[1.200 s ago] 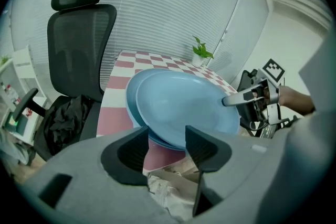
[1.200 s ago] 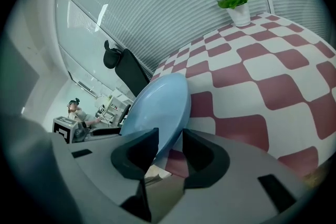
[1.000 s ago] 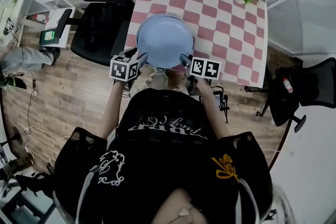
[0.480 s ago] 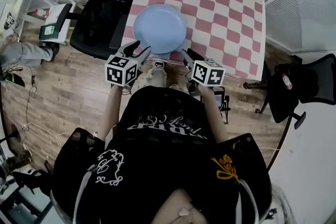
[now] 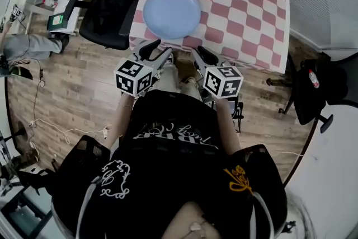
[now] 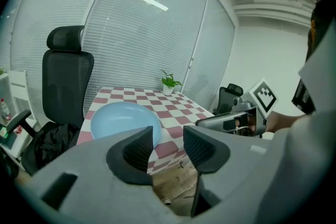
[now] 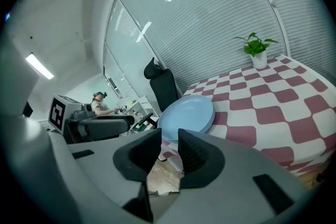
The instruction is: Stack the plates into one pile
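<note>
Nearest, the left gripper and right gripper hang short of the table's near edge, jaws apart and empty, having just been closing partway. Beyond, the pile of blue plates rests on the checked table, close to its near left corner. Risk: a stray nudge there could slide the pile over the edge.

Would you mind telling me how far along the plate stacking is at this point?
Done: the blue plates sit in one pile on the checkered table, and no loose plate shows. In hand: nothing. The left gripper and right gripper hover short of the table's near edge, jaws apart and empty, having just been closing. Left: apparently nothing.
</note>
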A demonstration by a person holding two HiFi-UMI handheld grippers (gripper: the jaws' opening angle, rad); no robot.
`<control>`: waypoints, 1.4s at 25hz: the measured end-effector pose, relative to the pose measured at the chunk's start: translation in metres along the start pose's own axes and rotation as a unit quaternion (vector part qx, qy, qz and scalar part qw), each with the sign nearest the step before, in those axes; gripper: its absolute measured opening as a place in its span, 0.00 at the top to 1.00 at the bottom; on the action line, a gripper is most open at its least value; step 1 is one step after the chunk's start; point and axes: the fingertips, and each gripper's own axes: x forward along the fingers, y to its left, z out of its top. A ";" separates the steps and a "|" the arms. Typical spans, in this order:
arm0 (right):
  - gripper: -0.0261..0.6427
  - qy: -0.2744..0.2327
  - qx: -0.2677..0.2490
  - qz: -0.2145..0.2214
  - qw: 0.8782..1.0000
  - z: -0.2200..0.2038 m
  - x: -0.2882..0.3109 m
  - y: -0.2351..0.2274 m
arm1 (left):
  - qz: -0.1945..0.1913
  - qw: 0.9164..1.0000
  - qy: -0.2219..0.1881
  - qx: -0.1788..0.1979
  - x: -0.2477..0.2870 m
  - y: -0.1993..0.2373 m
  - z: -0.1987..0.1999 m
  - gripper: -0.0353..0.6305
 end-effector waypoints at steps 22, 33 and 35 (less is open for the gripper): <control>0.86 -0.029 -0.036 -0.029 0.998 -0.024 0.028 0.116 | -0.039 0.996 -0.028 0.075 -0.106 0.030 -0.001 0.73; 0.88 -0.049 -0.025 -0.093 0.994 -0.058 0.038 0.189 | -0.122 0.988 -0.011 0.098 -0.158 0.049 -0.039 0.73; 0.88 -0.048 -0.024 -0.101 0.993 -0.066 0.038 0.197 | -0.136 0.986 -0.010 0.100 -0.163 0.048 -0.045 0.73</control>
